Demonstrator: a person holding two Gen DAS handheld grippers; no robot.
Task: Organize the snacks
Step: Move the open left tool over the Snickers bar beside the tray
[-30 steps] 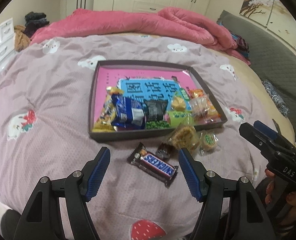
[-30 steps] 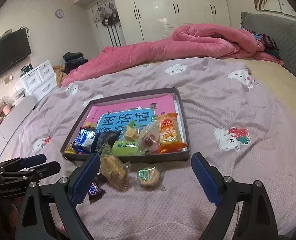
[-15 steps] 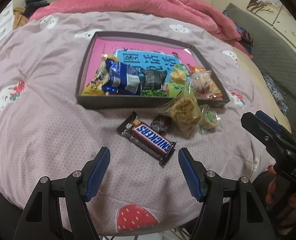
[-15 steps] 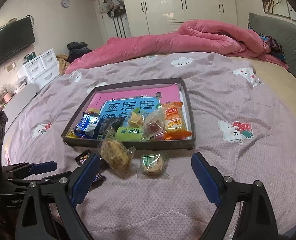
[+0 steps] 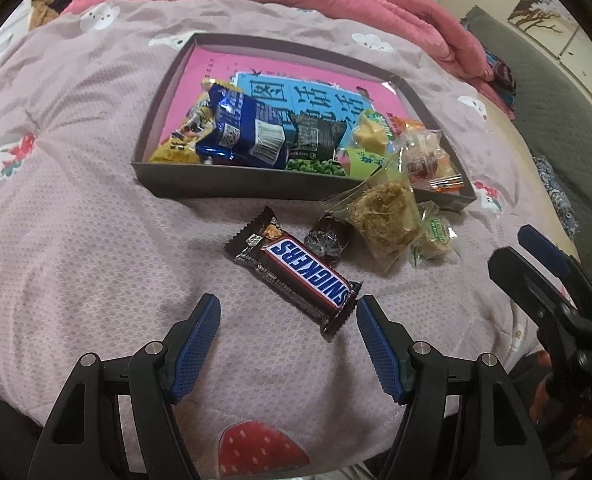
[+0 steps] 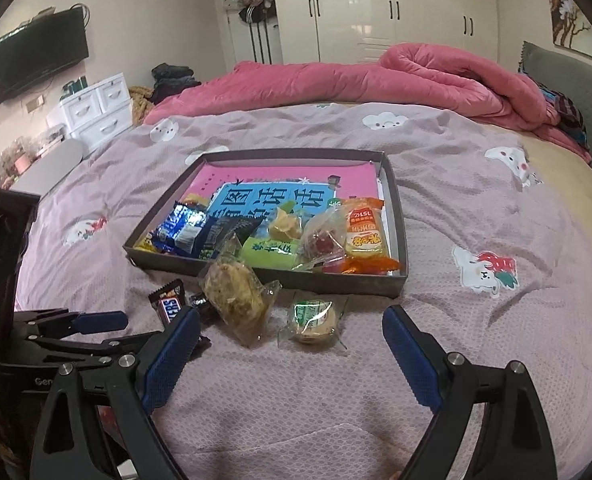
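Glossy Snickers bar [image 5: 300, 273] on quilted bedspread [image 5: 75, 240], both claws [image 5: 287, 322] [image 6: 291, 330] apart, empty.

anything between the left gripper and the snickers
Nothing visible. The left gripper is open, with only bare bedspread between it and the Snickers, whose near end lies by the right finger.

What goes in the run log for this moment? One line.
left tongs: open, over brown Snickers bar | right tongs: open, empty | dark cardboard tray: part-filled
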